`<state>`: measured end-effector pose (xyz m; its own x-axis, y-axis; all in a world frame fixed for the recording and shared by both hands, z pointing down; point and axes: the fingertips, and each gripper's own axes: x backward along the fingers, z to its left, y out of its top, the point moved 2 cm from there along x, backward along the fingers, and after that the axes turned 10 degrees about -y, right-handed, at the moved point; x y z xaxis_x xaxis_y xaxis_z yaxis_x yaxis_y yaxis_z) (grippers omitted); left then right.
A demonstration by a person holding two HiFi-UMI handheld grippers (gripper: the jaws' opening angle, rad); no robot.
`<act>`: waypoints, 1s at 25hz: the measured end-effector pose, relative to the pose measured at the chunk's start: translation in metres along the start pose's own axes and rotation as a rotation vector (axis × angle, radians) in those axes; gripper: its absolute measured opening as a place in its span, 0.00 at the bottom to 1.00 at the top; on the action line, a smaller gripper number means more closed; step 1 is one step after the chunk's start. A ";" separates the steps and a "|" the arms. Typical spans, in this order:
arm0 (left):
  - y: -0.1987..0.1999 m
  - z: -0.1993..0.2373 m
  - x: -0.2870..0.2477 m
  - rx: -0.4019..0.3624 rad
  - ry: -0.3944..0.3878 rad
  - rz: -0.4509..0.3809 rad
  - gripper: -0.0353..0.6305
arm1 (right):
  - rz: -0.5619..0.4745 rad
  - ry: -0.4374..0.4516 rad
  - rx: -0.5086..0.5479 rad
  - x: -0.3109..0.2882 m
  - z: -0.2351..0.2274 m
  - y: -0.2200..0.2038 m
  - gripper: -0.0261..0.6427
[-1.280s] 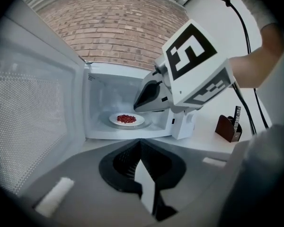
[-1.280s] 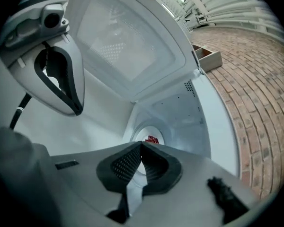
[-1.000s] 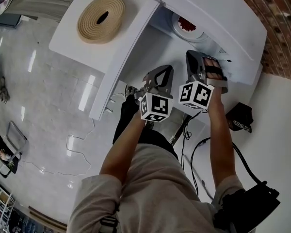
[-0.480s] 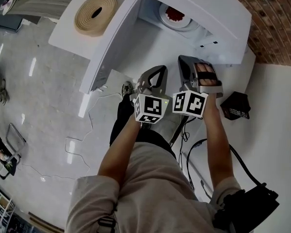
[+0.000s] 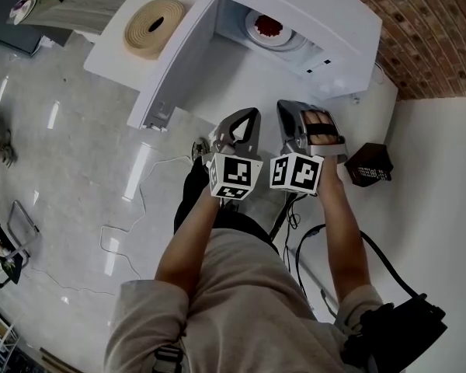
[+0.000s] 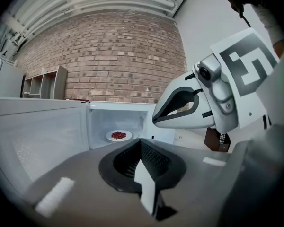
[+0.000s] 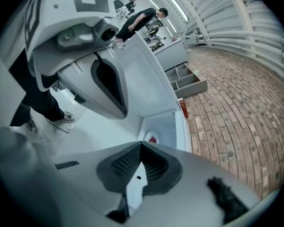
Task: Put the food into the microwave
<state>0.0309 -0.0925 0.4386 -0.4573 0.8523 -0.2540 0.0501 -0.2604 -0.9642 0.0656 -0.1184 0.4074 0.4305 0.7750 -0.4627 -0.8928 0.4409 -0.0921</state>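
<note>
One microwave, white, stood at the far side of the bench with its door swung fully open to the left. Two hand-held grippers were noted, held side by side near the person and short of the open cavity. The left hand-held gripper had its jaws closed together with nothing between them. The right hand-held gripper was likewise fully closed and empty. One woven ring mat lay on the bench left of the door. One small black box sat on the white surface right of the microwave. One white plate rested inside the microwave, and the one portion of red food lay on it, clear of both grippers.

The bench top was plain white. The floor was glossy pale tile with a thin cable trailing across it. A brick wall ran behind the microwave.
</note>
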 end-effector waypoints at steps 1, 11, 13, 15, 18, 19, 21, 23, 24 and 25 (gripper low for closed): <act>0.001 -0.001 0.001 -0.005 0.001 -0.002 0.06 | -0.004 -0.003 0.001 0.002 0.000 0.001 0.05; 0.015 -0.004 0.012 -0.035 0.010 -0.021 0.06 | -0.023 -0.042 0.021 0.013 -0.010 0.011 0.05; 0.019 -0.004 0.013 -0.036 0.012 -0.028 0.06 | -0.028 -0.042 0.021 0.014 -0.010 0.012 0.05; 0.019 -0.005 0.012 -0.033 0.014 -0.024 0.06 | -0.034 -0.041 0.023 0.015 -0.007 0.012 0.05; 0.020 -0.008 0.012 -0.036 0.009 -0.021 0.06 | -0.043 -0.041 0.033 0.017 -0.006 0.013 0.05; 0.020 -0.009 0.012 -0.037 0.007 -0.021 0.06 | -0.046 -0.041 0.033 0.017 -0.006 0.014 0.05; 0.021 -0.010 0.011 -0.037 0.003 -0.021 0.06 | -0.048 -0.041 0.029 0.017 -0.006 0.015 0.05; 0.021 -0.010 0.011 -0.035 0.002 -0.022 0.06 | -0.047 -0.040 0.025 0.017 -0.005 0.014 0.05; 0.021 -0.010 0.011 -0.034 0.003 -0.023 0.06 | -0.047 -0.039 0.025 0.017 -0.005 0.013 0.05; 0.022 -0.009 0.011 -0.032 0.005 -0.025 0.06 | -0.047 -0.037 0.027 0.018 -0.004 0.012 0.05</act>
<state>0.0354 -0.0845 0.4143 -0.4546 0.8604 -0.2303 0.0668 -0.2248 -0.9721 0.0616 -0.1012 0.3944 0.4771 0.7690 -0.4254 -0.8677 0.4889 -0.0893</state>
